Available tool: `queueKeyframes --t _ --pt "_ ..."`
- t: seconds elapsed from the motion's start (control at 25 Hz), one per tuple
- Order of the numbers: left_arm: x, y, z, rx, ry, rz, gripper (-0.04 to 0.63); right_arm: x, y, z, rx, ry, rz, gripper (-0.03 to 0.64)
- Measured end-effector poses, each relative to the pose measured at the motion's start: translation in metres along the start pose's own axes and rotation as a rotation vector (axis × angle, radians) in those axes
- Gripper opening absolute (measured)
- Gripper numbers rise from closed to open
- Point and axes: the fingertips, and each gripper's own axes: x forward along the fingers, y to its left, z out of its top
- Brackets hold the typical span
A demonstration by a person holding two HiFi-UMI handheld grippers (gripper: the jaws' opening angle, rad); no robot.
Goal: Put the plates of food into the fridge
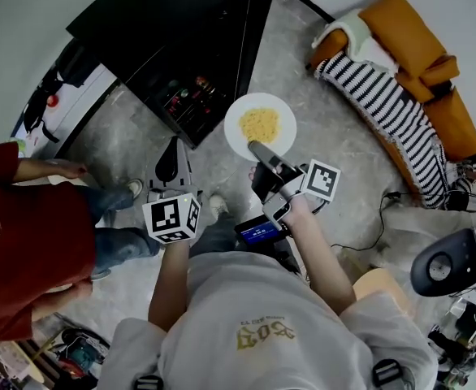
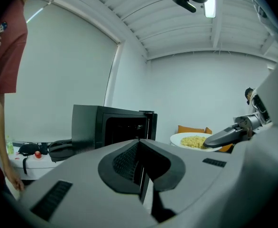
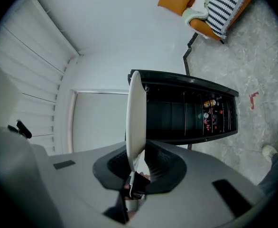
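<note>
A white plate of yellow noodles [image 1: 260,125] hangs level over the floor, just in front of the black fridge [image 1: 181,39], whose door stands open. My right gripper [image 1: 259,148] is shut on the plate's near rim. In the right gripper view the plate [image 3: 136,118] shows edge-on between the jaws of the right gripper [image 3: 138,161], with the fridge [image 3: 191,110] behind it. My left gripper [image 1: 173,151] is shut and empty, to the left of the plate. In the left gripper view, the left gripper [image 2: 141,148] points at the fridge [image 2: 115,127], with the plate [image 2: 193,140] to the right.
Bottles and cans [image 1: 188,96] line the fridge door shelves. A person in a red shirt [image 1: 19,234] stands close on the left. An orange sofa with a striped blanket [image 1: 400,80] is at the right. A black bag [image 1: 71,63] lies on a white unit beside the fridge.
</note>
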Motion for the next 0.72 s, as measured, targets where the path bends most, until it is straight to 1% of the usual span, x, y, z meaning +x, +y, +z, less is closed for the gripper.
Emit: queueKeyframes --t 0.28,0.56,0.72 --pt "0.02 0.01 0.004 -0.004 -0.002 0.02 0.006 0.018 0.002 0.015 0.007 0.007 0.008 0.051" --pt "0.034 0.009 0.006 -0.008 -0.003 0.055 0.006 0.027 0.002 0.031 -0.012 0.047 0.01 0.051" --pt "0.054 0.015 0.01 -0.02 0.005 0.075 0.006 0.043 0.006 0.045 -0.001 0.065 0.001 0.051"
